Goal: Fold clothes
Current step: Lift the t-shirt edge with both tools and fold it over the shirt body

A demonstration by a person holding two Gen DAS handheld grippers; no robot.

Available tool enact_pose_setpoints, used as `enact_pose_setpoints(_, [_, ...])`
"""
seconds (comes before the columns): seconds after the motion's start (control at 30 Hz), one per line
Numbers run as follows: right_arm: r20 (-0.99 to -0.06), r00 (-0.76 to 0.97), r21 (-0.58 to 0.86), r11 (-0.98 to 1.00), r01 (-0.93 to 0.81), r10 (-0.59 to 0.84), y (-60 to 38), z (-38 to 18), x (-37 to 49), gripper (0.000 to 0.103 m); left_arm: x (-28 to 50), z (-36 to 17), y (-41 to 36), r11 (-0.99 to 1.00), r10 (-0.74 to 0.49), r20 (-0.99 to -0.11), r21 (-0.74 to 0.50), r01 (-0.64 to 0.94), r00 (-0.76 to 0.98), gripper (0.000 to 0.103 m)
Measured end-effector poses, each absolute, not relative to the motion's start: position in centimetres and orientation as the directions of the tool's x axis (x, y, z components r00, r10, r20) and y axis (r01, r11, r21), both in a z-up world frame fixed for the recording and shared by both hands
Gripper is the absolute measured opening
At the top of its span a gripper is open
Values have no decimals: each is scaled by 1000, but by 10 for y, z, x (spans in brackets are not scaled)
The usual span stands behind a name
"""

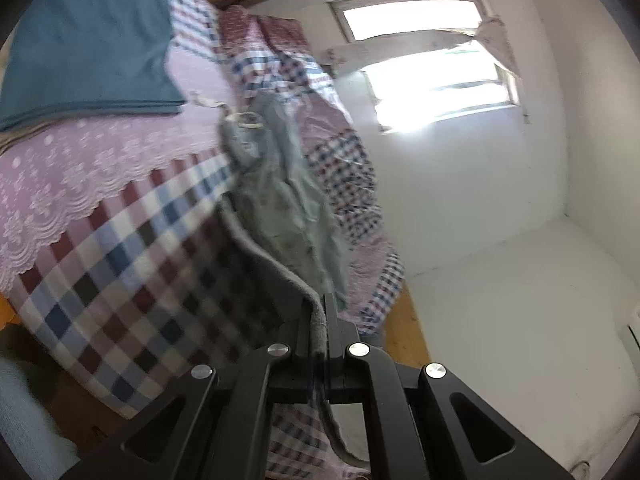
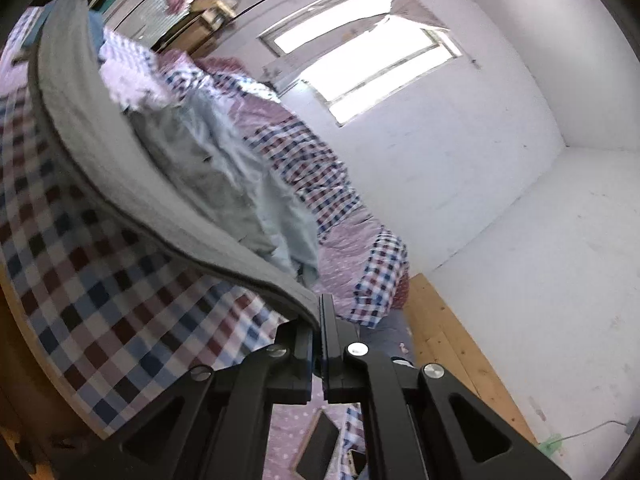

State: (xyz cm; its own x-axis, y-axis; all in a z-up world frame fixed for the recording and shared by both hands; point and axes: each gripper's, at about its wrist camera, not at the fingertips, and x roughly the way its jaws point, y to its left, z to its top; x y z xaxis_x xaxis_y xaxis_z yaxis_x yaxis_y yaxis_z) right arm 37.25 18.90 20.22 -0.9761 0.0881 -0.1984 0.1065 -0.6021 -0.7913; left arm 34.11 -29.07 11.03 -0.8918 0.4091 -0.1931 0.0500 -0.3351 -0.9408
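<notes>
Checked in red, blue and white, the bedcover point(image 1: 120, 264) spreads over the bed and fills the left of both views; a pink lace-edged cloth point(image 1: 72, 168) lies across it, and a folded teal garment point(image 1: 88, 40) rests on the bed's far left corner. White walls and a bright window point(image 2: 360, 60) close the right side, above a strip of wooden floor point(image 2: 452, 344). A grey garment point(image 2: 100, 148) hangs lifted over the bed, its thick hem running as a long band between the two tools while its crumpled body sags toward the covers. The left hand-held gripper point(image 1: 319, 304) is pressed together on one end of that hem. The right hand-held gripper point(image 2: 318, 312) pinches the other end.
</notes>
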Motion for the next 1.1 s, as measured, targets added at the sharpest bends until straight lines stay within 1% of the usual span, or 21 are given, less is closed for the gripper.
enact_pose_setpoints(0.1, [-203, -976, -778, -619, 108, 85, 194, 223, 388, 0, 348, 134, -285, -353, 432, -169, -935, 6, -886, 0])
enact_pose_setpoints(0.17, [-187, -979, -770, -632, 92, 86, 197, 236, 398, 0, 355, 146, -283, -352, 451, -153, -936, -18, -879, 0])
enact_pose_setpoints(0.33, [-137, -986, -730, -682, 37, 93, 205, 267, 428, 0, 379, 175, -280, -358, 488, -114, -930, -80, -866, 0])
enact_pose_setpoints(0.43, [-111, -989, -704, -710, 7, 101, 210, 279, 451, 0, 395, 192, -281, -364, 493, -91, -925, -110, -865, 0])
enact_pose_setpoints(0.63, [-27, -996, -664, -746, -48, 88, 215, 297, 500, 0, 427, 224, -278, -390, 515, -63, -905, -168, -855, 0])
enact_pose_setpoints(0.77, [12, -997, -612, -787, -72, 82, 222, 319, 522, 0, 446, 246, -276, -383, 537, -7, -893, -236, -844, 0])
enact_pose_setpoints(0.8, [11, -997, -603, -794, -71, 80, 224, 323, 523, 0, 451, 253, -275, -383, 544, 9, -887, -258, -839, 0])
enact_pose_setpoints(0.9, [-27, -996, -611, -790, -52, 86, 224, 321, 511, 0, 448, 263, -273, -405, 546, -8, -878, -255, -838, 1])
enact_pose_setpoints(1.1, [-201, -975, -585, -810, 44, 92, 227, 308, 454, 0, 403, 242, -270, -392, 544, -105, -909, -142, -832, 1])
